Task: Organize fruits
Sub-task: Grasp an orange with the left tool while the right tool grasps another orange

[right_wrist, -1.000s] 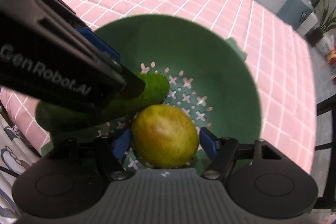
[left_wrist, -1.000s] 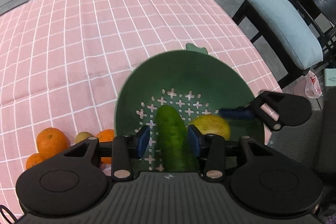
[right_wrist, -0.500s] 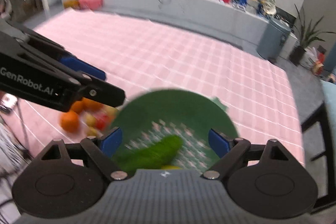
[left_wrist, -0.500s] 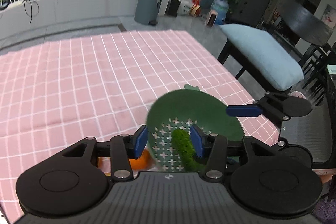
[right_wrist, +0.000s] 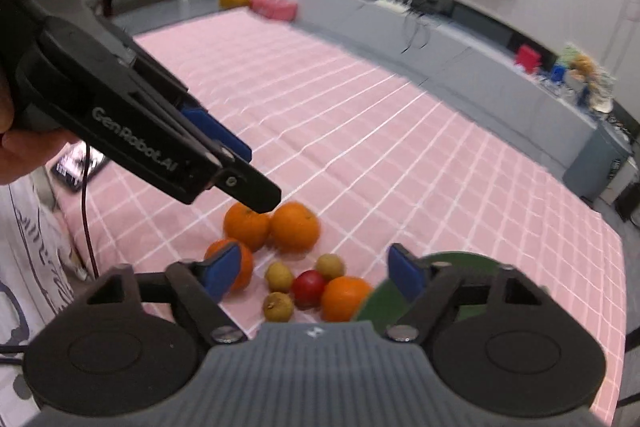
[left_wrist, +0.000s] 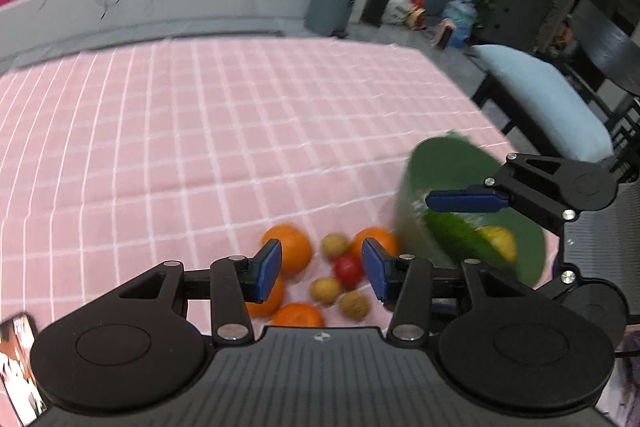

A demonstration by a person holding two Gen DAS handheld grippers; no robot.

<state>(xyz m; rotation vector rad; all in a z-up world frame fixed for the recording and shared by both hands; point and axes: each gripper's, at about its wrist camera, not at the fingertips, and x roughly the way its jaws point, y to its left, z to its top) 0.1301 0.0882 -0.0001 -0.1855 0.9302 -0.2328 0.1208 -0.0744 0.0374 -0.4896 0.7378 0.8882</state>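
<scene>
Beside green colander [left_wrist: 448, 163], oranges [right_wrist: 295, 225], lychees [right_wrist: 279, 275]

A table covered by a pink tablecloth [left_wrist: 224, 131] with a white grid fills most of both views. In the left wrist view, a loose cluster of fruit lies at lower centre: oranges [left_wrist: 289, 247], small yellowish-brown fruits [left_wrist: 335, 245] and one red fruit [left_wrist: 349, 267]. A green colander [left_wrist: 448, 163] stands on the cloth at the right, just beside the cluster. In the right wrist view, a phone [right_wrist: 78, 163] lies at the cloth's left edge.
</scene>
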